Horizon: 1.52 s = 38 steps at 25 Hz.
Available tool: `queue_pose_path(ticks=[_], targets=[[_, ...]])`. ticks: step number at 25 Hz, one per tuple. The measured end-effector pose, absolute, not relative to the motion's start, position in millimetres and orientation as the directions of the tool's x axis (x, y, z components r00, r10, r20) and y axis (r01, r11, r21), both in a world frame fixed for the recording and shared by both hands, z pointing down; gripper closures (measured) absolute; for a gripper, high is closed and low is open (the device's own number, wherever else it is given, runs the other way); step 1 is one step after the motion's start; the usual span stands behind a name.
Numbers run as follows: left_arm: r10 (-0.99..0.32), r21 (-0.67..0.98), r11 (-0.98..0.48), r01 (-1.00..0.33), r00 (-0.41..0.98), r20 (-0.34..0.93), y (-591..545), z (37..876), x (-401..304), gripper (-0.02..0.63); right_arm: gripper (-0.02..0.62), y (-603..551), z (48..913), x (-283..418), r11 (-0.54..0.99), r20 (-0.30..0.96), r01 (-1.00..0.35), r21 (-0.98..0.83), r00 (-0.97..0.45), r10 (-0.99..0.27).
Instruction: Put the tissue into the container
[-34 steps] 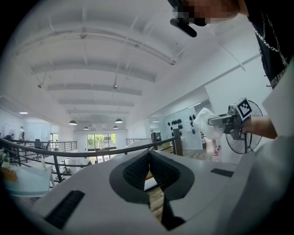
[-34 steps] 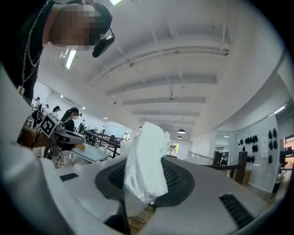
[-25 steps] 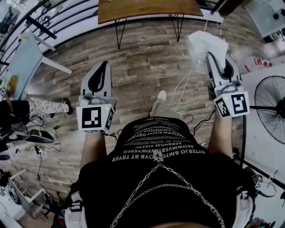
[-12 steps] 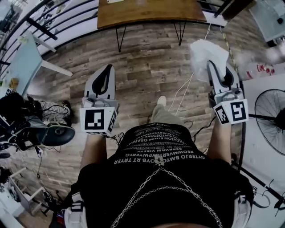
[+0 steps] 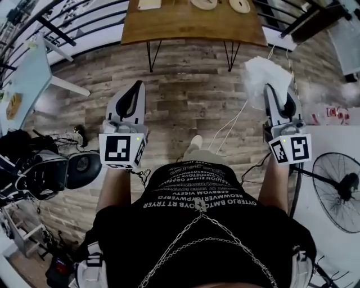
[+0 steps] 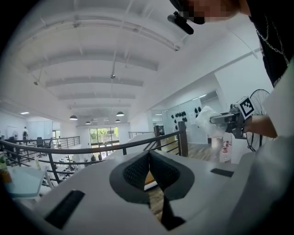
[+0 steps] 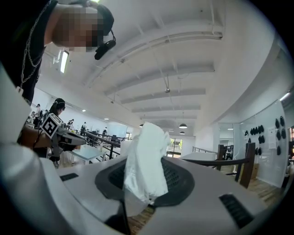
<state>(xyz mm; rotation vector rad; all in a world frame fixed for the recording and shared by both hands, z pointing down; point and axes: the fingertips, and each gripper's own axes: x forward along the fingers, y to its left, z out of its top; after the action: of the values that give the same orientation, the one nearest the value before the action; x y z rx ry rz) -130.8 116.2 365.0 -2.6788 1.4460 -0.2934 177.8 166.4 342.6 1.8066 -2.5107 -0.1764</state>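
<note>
Pinching the tissue low on its bunched body, your right gripper has its jaws part-way apart, closed only as far as the wad allows. Pads press it from both sides. Most of the sheet stands loose above and ahead of the tips, a crumpled white plume. Judgement: this is a carrying hold, with the gripper about level so the loose end snags nothing and can drop free once the jaws part.

Left gripper: jaws pressed together at the tips, nothing between them, only floor showing through the slit lower down. It rides beside the right one, well apart from it, on the other side of your body. It is likely just parked out of the way, as the tissue needs only one gripper.

Outward: wood-plank floor lies under both grippers, with a white cable on it between them. Ahead of both tips, well apart, stands a wooden table on thin dark legs. Pale round things sit toward its far edge; you cannot tell whether one is the container. No container is plainly in view. A fan stands behind and outboard of the right gripper.

Task reading: tissue in hand, not yet delivered. Find the container's opening and bring the tips over it before parting the jaws. A light tissue may cling to a pad.
</note>
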Motion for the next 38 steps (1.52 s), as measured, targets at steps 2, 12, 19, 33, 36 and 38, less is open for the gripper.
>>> queue_pose_path(ticks=[2,12,19,33,36,38], targets=[[-0.842,-0.174,-0.539,-0.824,0.524,0.126,96.5,350.6,-122.3,0.577,0.472,142.4,331.9,189.5,0.32,-0.038,-0.942,0.104,-0.325,-0.945],[-0.858,-0.184,-0.513,-0.838,0.498,0.125,48.8,296.1,-110.9,0.577,0.472,73.4,283.4,227.7,0.333,-0.044,-0.939,0.081,-0.337,-0.94],[-0.861,-0.18,-0.508,-0.842,0.498,0.101,34.6,287.1,-105.3,0.577,0.472,71.3,275.2,239.2,0.318,-0.058,-0.946,0.068,-0.322,-0.945],[-0.822,-0.135,-0.569,-0.811,0.559,0.107,-49.2,298.7,-69.9,0.578,0.472,9.7,292.3,238.0,0.328,-0.005,-0.942,0.069,-0.329,-0.944],[-0.82,-0.13,-0.573,-0.81,0.562,0.113,-75.0,301.2,-70.9,0.577,0.472,-15.7,290.8,240.2,0.319,-0.003,-0.945,0.069,-0.32,-0.948],[-0.82,-0.127,-0.572,-0.811,0.561,0.115,-92.5,302.5,-72.2,0.577,0.472,-33.4,291.2,239.9,0.318,0.001,-0.945,0.072,-0.318,-0.948]])
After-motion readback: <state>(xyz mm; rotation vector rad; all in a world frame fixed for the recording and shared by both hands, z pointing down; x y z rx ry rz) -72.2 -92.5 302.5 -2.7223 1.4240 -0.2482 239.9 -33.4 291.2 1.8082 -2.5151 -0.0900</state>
